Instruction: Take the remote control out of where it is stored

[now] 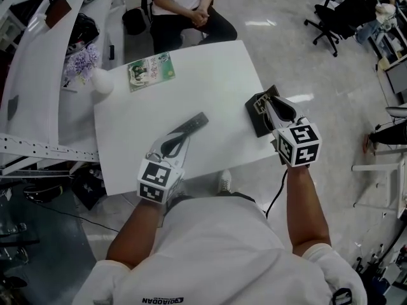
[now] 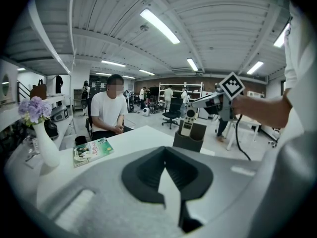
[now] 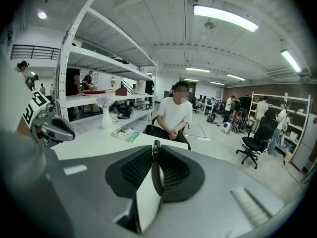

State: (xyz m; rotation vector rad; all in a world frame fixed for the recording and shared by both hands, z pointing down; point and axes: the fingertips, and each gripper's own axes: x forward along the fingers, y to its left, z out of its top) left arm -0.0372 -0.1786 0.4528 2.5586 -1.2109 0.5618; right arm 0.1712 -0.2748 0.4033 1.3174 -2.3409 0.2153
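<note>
Right tongs (image 3: 154, 150) on remote control (image 2: 187, 124)

The remote control (image 2: 187, 123) is a slim, light-coloured bar with a dark round pad near its top. It stands nearly upright, pinched edge-on between the jaws of the right gripper (image 2: 193, 102), with its lower end at the mouth of the holder (image 2: 190, 142); whether it has cleared the rim cannot be told. That holder is a dark open-topped box at the bench's right edge, and a second, black remote (image 1: 191, 126) lies flat near the bench's middle, well apart from it.
</note>
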